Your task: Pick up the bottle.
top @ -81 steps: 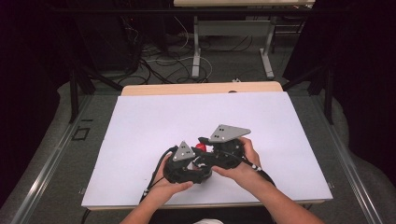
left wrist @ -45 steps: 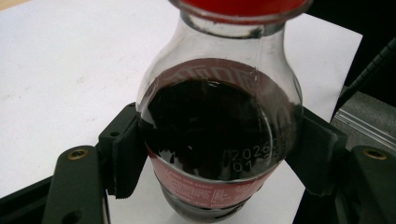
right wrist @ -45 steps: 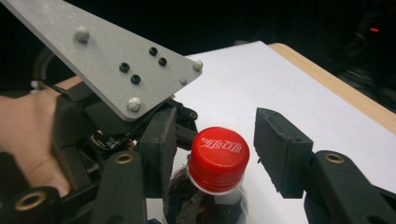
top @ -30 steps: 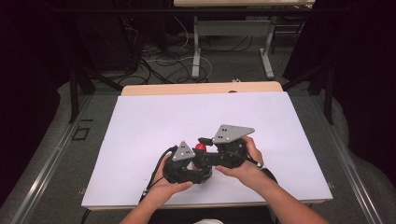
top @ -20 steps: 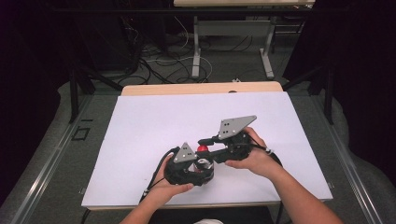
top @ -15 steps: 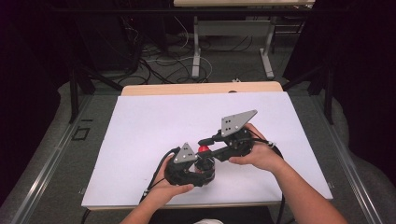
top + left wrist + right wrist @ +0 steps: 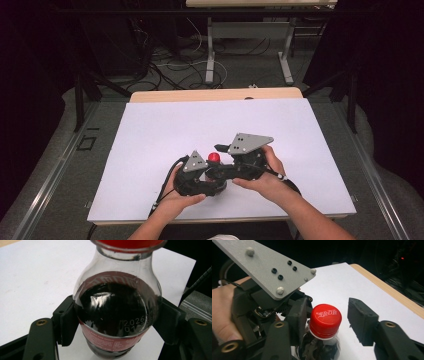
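Note:
A small cola bottle (image 7: 115,315) with dark drink and a red cap (image 7: 325,319) stands near the table's front edge. My left gripper (image 7: 116,323) is shut on its shoulder, one pad pressing each side. My right gripper (image 7: 330,318) straddles the cap, and its jaws have just been opening. Its left pad (image 7: 298,315) sits close beside the cap, and its right pad (image 7: 362,320) stands clear with a gap. In the high view the cap (image 7: 214,157) shows between the left gripper (image 7: 202,175) and the right gripper (image 7: 222,164).
A white sheet (image 7: 165,125) covers the wooden table (image 7: 215,95). The left gripper's grey three-cornered plate (image 7: 269,267) and the person's left hand (image 7: 222,310) crowd the right gripper view's left side. Table legs and cables lie on the floor beyond.
The right gripper, raised and tilted back half a second ago, has come back down toward the cap. The left gripper and the bottle have not moved.

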A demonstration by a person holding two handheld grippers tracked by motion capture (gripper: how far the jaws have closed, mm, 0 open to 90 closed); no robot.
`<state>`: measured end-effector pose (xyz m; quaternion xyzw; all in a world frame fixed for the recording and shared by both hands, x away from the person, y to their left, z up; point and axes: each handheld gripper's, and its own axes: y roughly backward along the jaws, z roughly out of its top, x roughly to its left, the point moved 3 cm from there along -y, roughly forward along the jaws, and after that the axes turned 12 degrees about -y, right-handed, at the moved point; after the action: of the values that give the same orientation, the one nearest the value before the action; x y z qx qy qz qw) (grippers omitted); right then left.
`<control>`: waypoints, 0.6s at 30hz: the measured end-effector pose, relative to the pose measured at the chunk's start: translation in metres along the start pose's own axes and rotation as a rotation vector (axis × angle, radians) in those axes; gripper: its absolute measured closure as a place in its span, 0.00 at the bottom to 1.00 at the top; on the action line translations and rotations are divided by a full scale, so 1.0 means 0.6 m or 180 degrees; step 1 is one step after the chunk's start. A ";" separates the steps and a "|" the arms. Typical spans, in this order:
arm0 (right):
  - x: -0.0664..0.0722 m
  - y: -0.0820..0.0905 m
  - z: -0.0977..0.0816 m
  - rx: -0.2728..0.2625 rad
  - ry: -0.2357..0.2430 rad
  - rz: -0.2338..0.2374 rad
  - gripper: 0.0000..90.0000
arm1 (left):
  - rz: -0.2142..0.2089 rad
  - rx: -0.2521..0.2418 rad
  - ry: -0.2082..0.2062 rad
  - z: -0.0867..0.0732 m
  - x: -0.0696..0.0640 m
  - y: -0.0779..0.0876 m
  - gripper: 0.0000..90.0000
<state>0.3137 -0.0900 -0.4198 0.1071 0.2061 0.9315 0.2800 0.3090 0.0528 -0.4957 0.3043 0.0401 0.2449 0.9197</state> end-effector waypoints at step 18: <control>0.007 -0.019 -0.004 -0.0030 -0.0098 -0.0055 0.67 | 0.0014 0.0010 -0.0004 -0.001 -0.003 -0.003 0.33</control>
<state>0.3149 -0.0799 -0.4266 0.1183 0.1983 0.9282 0.2917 0.3082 0.0508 -0.4972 0.3059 0.0393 0.2467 0.9187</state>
